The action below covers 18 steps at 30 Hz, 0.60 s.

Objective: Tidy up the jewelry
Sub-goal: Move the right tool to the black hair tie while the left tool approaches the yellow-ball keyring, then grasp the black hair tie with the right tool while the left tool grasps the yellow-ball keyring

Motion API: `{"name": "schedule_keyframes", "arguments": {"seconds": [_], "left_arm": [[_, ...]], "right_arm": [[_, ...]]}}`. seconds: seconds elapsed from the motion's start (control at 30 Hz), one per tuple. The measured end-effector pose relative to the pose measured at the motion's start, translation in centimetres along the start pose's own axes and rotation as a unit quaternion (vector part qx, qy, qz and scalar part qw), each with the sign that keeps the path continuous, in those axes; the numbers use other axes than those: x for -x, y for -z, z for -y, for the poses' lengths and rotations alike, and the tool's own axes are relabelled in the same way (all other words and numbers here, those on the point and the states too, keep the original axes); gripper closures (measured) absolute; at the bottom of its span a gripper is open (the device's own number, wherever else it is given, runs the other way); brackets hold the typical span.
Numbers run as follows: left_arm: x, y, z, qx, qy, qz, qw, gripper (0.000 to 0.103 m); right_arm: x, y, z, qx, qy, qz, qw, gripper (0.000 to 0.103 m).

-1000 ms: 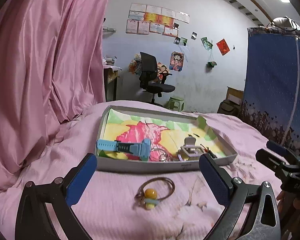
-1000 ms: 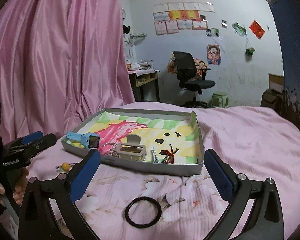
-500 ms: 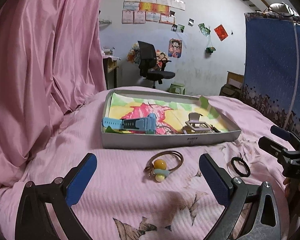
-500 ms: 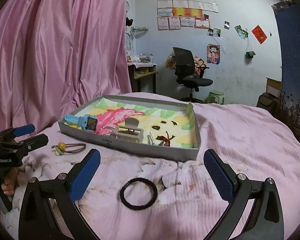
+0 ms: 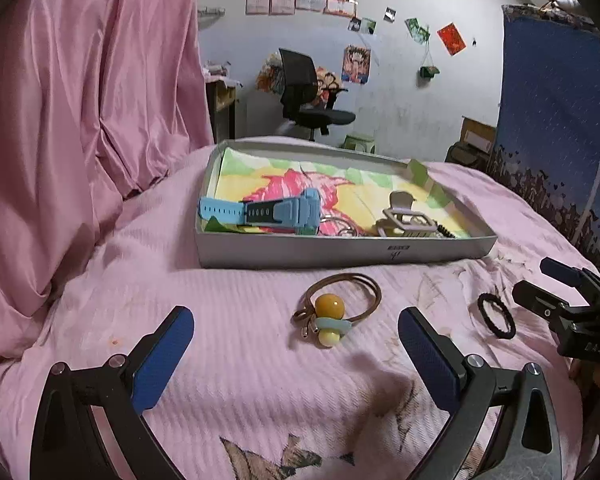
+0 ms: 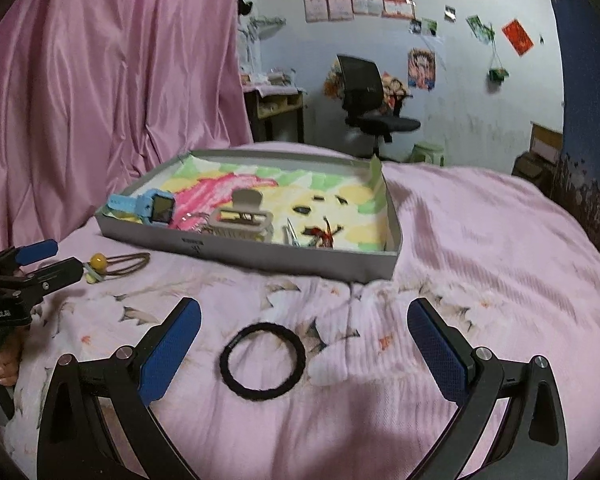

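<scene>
Two hand-held grippers hang over a pink bed (image 5: 228,320), each spread wide and carrying nothing. The left gripper (image 5: 296,344) faces a brown hair tie with a yellow bead (image 5: 334,310), which lies on the bedspread just ahead of its blue pads, slightly right of centre. The right gripper (image 6: 304,344) frames a black hair band (image 6: 262,360) lying flat between and just ahead of its fingers, a little nearer the left one. Beyond both sits a grey tray (image 5: 340,250) lined with bright paper, already holding a blue watch (image 5: 276,212), a pale hair clip (image 5: 408,218) and a few small items too blurred to name.

The step in hand looks like a double pick-up. Doing it well likely means lowering each gripper until one pad slips beside the loop and the other inside or across it, then closing gently; the soft bedding may give way and let a thin band slide free. The beaded tie seems easiest taken at the bead.

Compared with a second ago, both views have pulled back from the tray: it sits farther off, and the black band now shows in the left view near the right gripper (image 5: 560,300).
</scene>
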<state>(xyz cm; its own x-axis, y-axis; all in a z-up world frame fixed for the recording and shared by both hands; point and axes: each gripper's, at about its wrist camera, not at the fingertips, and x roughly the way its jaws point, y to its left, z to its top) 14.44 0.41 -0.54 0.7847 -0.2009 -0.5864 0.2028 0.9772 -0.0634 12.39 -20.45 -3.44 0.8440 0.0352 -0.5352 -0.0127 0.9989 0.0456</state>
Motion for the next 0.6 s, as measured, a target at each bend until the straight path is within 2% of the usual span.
{"name": "schedule_keyframes", "arguments": {"seconds": [0.33,0.5,0.6], "left_arm": [[-2.0,-0.2,0.3,-0.008,0.009,-0.042,0.9991,0.0],[-2.7,-0.4,0.8,-0.021,0.012,-0.054,0.9983,0.003],[-3.1,-0.5,1.0,-0.027,0.015,-0.061,0.9976,0.008]], "right_arm": [[-2.1,1.1,0.4,-0.014,-0.016,-0.051,0.998,0.004],[-3.0,1.6,0.6,-0.025,-0.028,-0.074,0.997,0.025],[-3.4,1.9,0.8,-0.032,-0.034,-0.083,0.995,0.033]]}}
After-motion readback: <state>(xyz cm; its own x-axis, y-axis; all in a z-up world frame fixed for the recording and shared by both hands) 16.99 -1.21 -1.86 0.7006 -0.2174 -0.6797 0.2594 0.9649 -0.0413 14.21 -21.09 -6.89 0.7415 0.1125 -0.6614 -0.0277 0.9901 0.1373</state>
